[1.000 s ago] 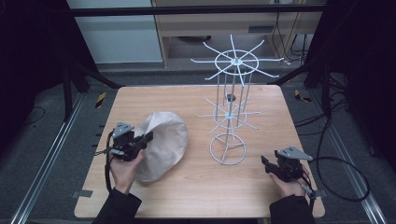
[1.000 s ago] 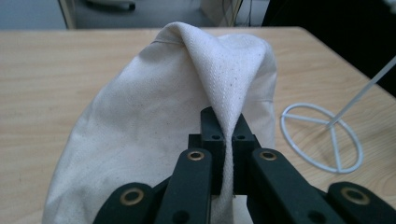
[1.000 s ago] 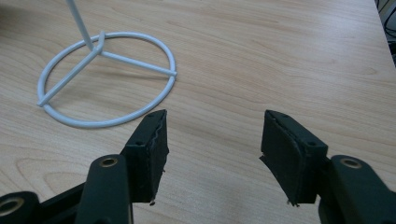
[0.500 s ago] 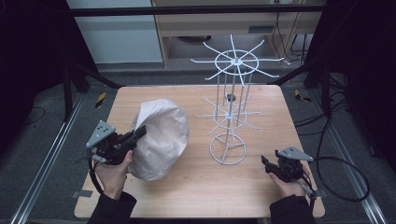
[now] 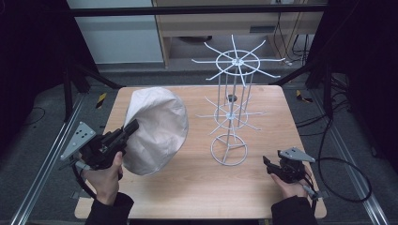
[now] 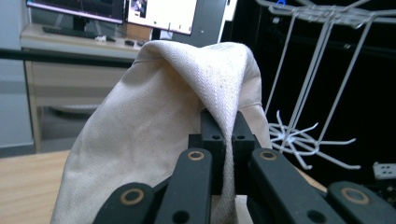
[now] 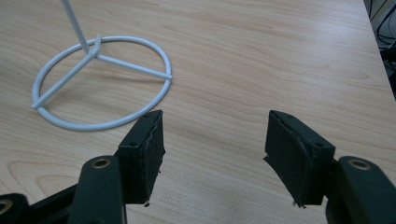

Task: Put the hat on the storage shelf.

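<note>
Lifting the cloth hat (image 5: 157,129) off the bench (image 5: 197,187), left hand-held gripper (image 5: 129,129) pinching its brim, higher than a second ago. Just been opening wider, right hand-held gripper (image 5: 268,162), nothing between. Next, probably carrying the hat onto a wire stand (image 5: 232,112) arm.

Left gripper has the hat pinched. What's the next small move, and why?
Probably carry the hat up and toward the wire rack. The left gripper is shut on the brim fold with the hat lifted off the table; the right gripper sits open and empty by the rack's base ring, free to steady the rack.
</note>
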